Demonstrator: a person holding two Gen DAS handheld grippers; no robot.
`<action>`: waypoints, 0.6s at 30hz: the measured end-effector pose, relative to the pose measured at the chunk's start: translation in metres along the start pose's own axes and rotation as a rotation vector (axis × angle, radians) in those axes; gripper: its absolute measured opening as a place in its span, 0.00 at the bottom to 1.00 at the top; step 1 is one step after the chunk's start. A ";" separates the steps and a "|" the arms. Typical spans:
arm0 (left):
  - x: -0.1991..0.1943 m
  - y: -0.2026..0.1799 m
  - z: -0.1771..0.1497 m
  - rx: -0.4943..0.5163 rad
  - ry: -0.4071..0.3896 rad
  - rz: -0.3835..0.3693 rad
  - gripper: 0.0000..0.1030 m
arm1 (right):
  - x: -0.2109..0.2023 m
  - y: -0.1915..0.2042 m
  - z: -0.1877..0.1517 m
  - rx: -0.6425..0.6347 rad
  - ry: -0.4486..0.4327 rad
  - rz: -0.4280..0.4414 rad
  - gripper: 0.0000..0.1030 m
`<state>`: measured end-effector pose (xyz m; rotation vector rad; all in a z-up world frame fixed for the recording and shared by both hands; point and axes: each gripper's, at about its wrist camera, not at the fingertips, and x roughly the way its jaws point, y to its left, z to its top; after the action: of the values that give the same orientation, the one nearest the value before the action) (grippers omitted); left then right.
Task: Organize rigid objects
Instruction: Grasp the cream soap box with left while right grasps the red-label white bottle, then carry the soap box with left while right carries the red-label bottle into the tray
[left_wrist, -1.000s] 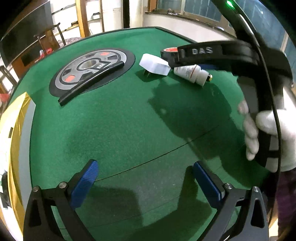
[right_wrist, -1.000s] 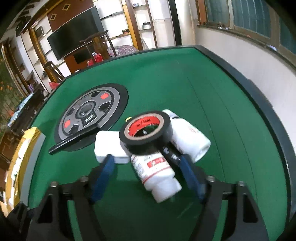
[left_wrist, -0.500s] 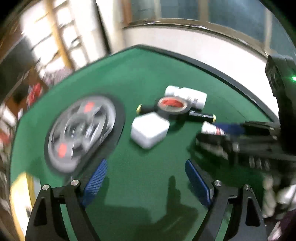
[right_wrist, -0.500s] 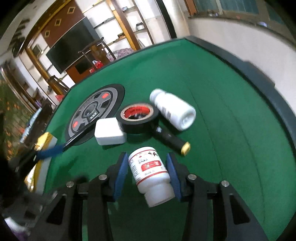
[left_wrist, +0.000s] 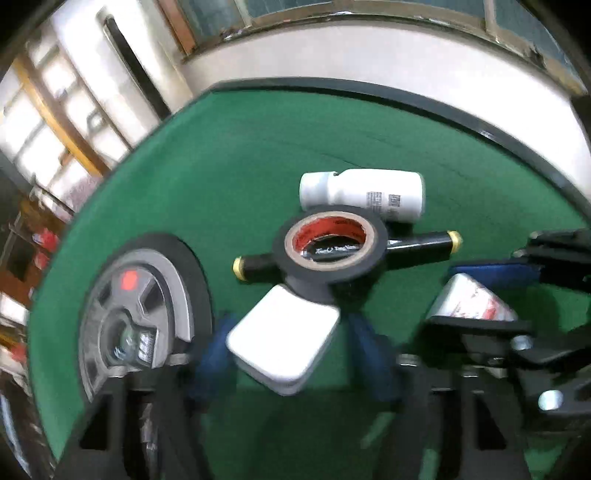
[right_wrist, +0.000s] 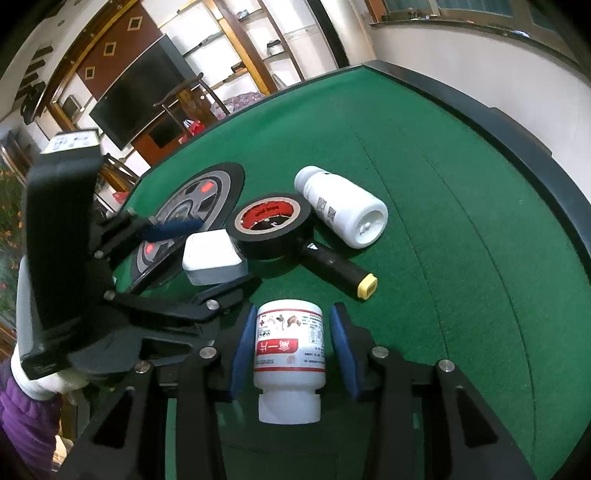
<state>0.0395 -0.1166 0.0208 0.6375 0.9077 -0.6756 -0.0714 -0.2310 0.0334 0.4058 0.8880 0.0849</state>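
Observation:
My right gripper is shut on a white pill bottle with a red label, held just above the green table; it also shows in the left wrist view. My left gripper is open, its blue pads on either side of a white charger block, also seen in the right wrist view. A black tape roll with a red core rests on a black pen with yellow ends. A second white bottle lies on its side behind them.
A round grey and black disc with red marks lies left of the charger. The green table's dark raised rim curves round the far and right sides. A white wall stands beyond the rim.
The left gripper has swung round and moved in until its pads flank the charger. The right gripper has closed on the labelled bottle and drawn it back from the pile.

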 end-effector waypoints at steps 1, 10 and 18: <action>-0.001 0.000 0.000 -0.011 0.008 0.000 0.54 | 0.000 0.000 0.000 -0.002 -0.001 -0.001 0.39; -0.052 0.006 -0.037 -0.173 -0.044 -0.051 0.54 | 0.002 0.004 -0.002 -0.033 -0.009 0.016 0.52; -0.134 0.033 -0.101 -0.352 -0.158 -0.064 0.54 | 0.005 0.018 -0.004 -0.116 -0.007 -0.041 0.61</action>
<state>-0.0443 0.0120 0.0963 0.2393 0.8751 -0.5958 -0.0697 -0.2117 0.0341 0.2792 0.8797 0.0971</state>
